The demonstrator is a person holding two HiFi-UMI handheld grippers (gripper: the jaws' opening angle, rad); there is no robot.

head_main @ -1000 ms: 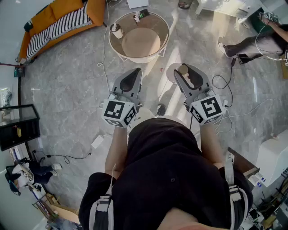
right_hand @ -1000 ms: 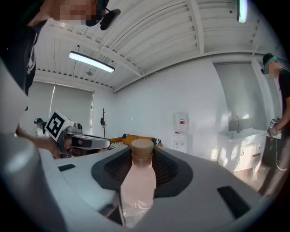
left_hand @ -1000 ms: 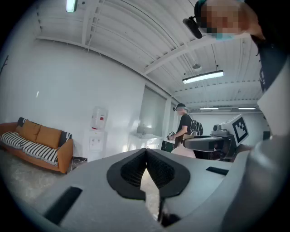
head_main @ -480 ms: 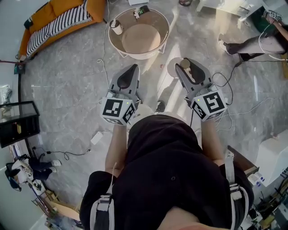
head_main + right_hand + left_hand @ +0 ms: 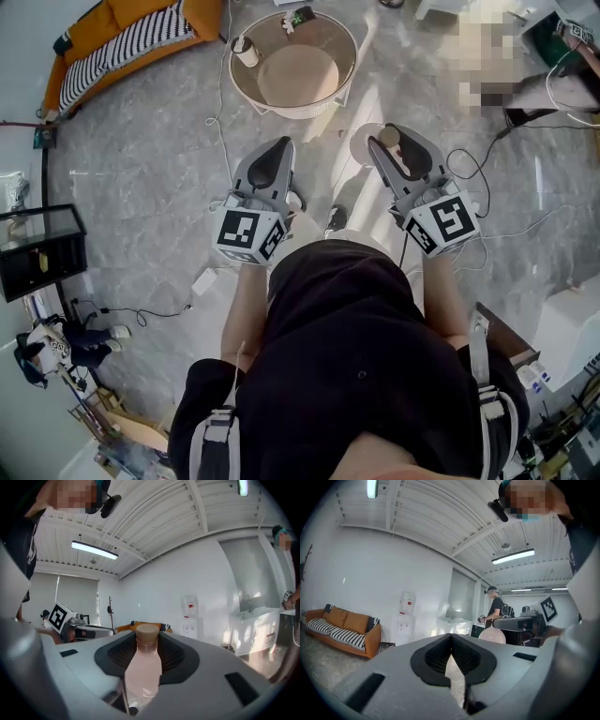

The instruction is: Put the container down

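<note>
Grey marble floor (image 5: 141, 187); round table (image 5: 349, 70) ahead, well apart from both grippers. Right gripper (image 5: 392, 141) is clamped on the pink bottle (image 5: 143, 667), tan cap up, held in the air. Left gripper (image 5: 451, 641) is closed and empty.

Risk: letting go before the base touches down would drop the bottle, and a tilted landing could tip it.

No legible label on the bottle; only square markers on the cubes (image 5: 441, 223).

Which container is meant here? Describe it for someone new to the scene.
Below the round table in the head view, the person's right gripper hangs over the floor. Its jaws clamp a pale pink bottle with a tan cap; the white cup stands on the table, and the left gripper is shut, empty.
</note>
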